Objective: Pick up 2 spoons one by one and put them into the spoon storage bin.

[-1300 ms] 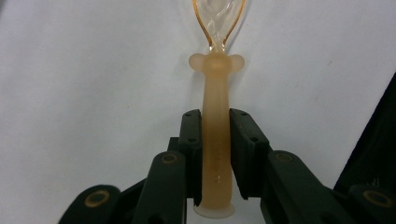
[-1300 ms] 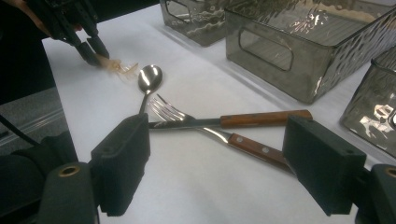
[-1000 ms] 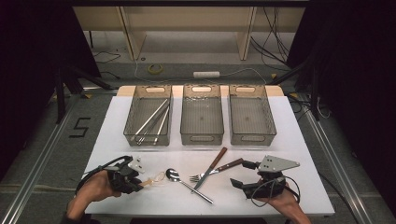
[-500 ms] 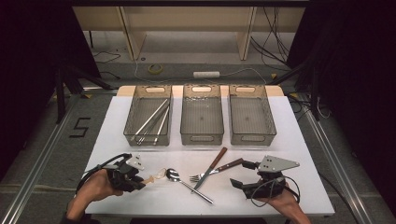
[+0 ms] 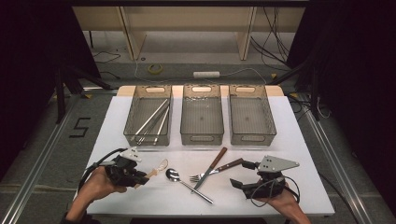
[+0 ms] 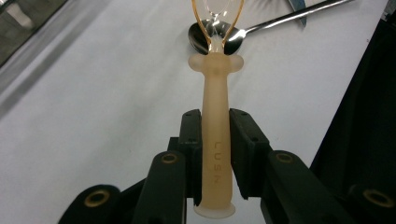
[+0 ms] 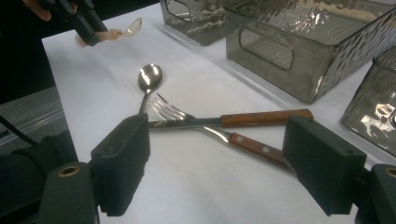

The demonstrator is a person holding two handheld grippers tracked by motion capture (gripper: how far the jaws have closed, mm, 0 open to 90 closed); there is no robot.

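Left gripper (image 6: 215, 154) had the plastic baby spoon (image 6: 215, 116) clamped by its handle, bowl pointing straight ahead, bins (image 5: 148, 115) beyond; right gripper (image 7: 233, 158) gaped wide.

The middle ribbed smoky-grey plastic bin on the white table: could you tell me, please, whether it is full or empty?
Empty: in the high view the middle ribbed smoky-grey plastic bin shows a bare floor, with no cutlery inside.

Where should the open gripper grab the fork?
Probably the wooden handle, coming down from above with the right gripper. The fork lies flat, its neck crossed by the knife, so the handle end nearest that gripper is free.
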